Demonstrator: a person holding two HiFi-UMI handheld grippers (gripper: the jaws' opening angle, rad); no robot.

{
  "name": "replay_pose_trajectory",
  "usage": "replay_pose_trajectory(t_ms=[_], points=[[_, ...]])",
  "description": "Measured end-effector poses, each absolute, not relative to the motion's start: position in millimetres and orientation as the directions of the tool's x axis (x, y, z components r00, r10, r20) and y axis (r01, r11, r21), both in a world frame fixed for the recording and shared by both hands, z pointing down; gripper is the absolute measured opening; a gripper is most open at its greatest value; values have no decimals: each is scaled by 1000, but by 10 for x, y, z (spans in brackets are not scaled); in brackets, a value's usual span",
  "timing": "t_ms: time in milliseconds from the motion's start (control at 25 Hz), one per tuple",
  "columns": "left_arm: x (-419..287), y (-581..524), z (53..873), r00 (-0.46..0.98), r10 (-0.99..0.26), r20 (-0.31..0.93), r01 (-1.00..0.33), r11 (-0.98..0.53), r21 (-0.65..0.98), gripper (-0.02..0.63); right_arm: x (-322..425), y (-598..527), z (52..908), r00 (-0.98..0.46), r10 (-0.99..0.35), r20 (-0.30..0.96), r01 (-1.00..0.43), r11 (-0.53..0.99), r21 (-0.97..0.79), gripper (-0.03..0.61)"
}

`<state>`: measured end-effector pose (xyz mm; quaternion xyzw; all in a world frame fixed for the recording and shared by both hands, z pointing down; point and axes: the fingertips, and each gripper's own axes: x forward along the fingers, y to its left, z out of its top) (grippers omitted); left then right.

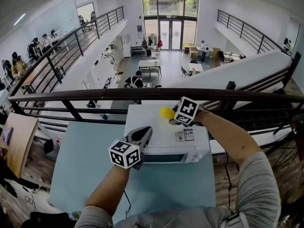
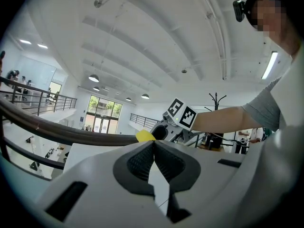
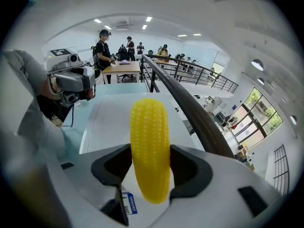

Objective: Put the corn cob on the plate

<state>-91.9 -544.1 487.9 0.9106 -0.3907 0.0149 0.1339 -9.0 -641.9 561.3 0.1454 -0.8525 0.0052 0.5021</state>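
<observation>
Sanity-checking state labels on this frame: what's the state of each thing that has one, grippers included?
corn cob: gripped between the pads, held in the air over the white appliance.
right gripper: shut on the corn cob.
left gripper: shut, nothing between the jaws.
white appliance: standing on the table; can't tell whether its door is open or shut.
plate: not in view.

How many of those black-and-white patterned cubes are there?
2. One cube sits on the left gripper; the other cube sits on the right gripper, which grips the corn cob. No others show.
</observation>
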Motion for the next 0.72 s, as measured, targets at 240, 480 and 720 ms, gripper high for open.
replay_pose_trajectory(t_ms=[240,480,720], points=[[-927,-5435,4880,694,-708,132,-716,-657,236,18,-56,-6408,5742,-431,-248,868,-245,957,152,258],[-909,-5421,4921,696,-705,135,-714,-658,242,18,-116,-6336,5872,-426,-229,875,-206,967,152,261],[-939,-5428,4973,695,-706,137,-715,-655,246,18,-170,-6310,5932,-463,-232,856,-194,968,158,264]])
